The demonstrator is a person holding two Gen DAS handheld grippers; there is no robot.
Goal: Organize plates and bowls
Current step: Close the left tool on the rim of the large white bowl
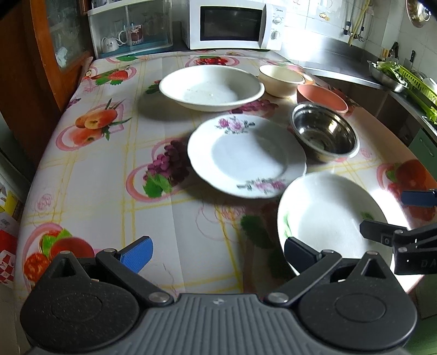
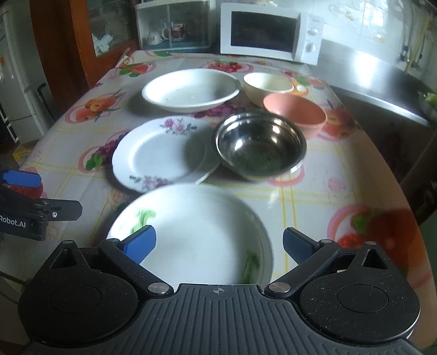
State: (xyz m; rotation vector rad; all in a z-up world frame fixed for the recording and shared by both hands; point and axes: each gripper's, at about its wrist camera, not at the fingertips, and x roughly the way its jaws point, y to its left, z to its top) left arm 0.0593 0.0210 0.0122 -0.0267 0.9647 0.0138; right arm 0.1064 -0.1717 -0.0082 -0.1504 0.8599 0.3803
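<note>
The left tongs hung spread wide over the fruit-patterned desk, pinching nothing; their right finger sat at the near-left rim of the green-sprigged white plate. Left of centre at the far side lay a wide white bowl, and nearer, a pink-flowered plate sat just beside a steel bowl on its right. Behind the steel bowl stood a salmon bowl, with a cream bowl beyond that, near the wide white bowl's right rim. A white microwave stood at the desk's far edge.

The right tongs were likewise spread and empty, poised above the green-sprigged plate, which lay nearest on the desk; their left finger showed over the plate's face, the right finger just outside its rim. Whether either finger touched the plate could not be told. In the right wrist view the flowered plate's right edge looked tucked against the steel bowl.
</note>
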